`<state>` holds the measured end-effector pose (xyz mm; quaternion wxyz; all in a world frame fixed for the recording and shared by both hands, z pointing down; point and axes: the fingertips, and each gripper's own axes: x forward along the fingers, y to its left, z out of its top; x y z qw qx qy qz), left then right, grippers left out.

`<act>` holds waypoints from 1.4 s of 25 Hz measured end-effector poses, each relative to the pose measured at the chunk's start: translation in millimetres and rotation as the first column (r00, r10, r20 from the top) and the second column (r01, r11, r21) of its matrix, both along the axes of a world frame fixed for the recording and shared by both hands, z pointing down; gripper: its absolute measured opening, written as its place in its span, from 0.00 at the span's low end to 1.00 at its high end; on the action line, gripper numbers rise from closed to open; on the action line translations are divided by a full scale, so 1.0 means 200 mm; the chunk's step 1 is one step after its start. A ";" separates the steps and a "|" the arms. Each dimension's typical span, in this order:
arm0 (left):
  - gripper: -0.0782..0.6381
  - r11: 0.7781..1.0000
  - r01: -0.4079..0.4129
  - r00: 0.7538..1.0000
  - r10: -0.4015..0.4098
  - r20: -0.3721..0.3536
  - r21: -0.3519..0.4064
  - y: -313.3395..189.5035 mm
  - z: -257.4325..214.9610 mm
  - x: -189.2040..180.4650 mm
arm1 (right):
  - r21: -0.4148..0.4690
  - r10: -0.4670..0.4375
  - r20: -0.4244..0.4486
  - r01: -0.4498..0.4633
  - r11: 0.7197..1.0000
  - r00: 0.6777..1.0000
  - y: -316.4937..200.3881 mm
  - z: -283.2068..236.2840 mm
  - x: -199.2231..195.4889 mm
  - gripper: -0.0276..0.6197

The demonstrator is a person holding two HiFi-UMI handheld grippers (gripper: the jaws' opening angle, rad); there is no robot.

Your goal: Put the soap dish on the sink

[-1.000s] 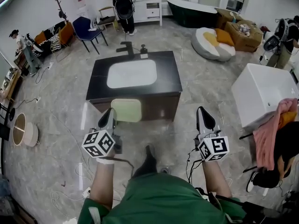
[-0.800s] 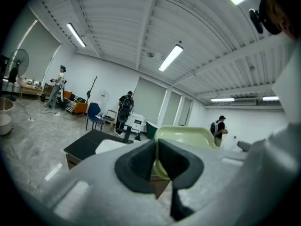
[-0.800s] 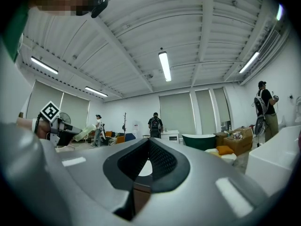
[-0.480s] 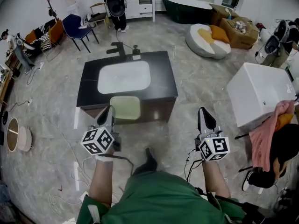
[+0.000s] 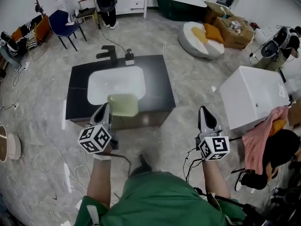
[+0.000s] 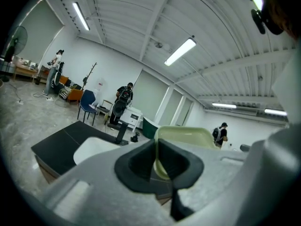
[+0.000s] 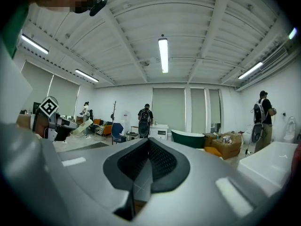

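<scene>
The soap dish (image 5: 123, 104) is a pale green, shallow square tray. My left gripper (image 5: 104, 112) is shut on its near edge and holds it over the front rim of the white basin (image 5: 110, 83) in the black sink top (image 5: 156, 87). In the left gripper view the soap dish (image 6: 184, 139) stands up beyond the closed left gripper (image 6: 156, 155), with the sink top (image 6: 61, 142) below. My right gripper (image 5: 205, 118) hangs to the right of the cabinet over the floor, shut and empty. The right gripper (image 7: 148, 160) shows nothing between its jaws.
A black faucet (image 5: 108, 54) and a small dispenser (image 5: 128, 58) stand at the sink's far edge. A white tub (image 5: 253, 101) with pink cloth (image 5: 261, 137) is at the right. Cables (image 5: 61, 147) lie on the floor at the left. A person (image 5: 105, 3) stands far back.
The view has closed in on the sink cabinet. My left gripper has carried the soap dish forward, from in front of the cabinet to above the basin's front rim. The right gripper stays shut.
</scene>
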<state>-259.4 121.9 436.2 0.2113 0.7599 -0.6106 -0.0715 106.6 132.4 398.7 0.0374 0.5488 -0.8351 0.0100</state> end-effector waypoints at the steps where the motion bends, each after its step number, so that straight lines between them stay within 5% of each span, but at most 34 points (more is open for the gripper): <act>1: 0.13 1.000 -0.004 1.000 0.004 -0.006 -0.004 -0.05 0.02 -0.02 | -0.002 0.007 -0.007 -0.007 1.000 1.000 -0.05 0.00 -0.02 0.04; 16: 0.13 0.995 -0.055 0.998 0.052 -0.046 -0.086 -0.55 0.25 -0.08 | -0.033 0.020 -0.006 -0.020 0.999 1.000 -0.57 0.10 -0.15 0.04; 35: 0.13 0.988 0.024 0.999 -0.020 0.030 -0.155 -1.66 0.22 0.34 | -0.093 -0.073 0.126 0.085 0.992 0.989 -1.86 0.20 0.23 0.04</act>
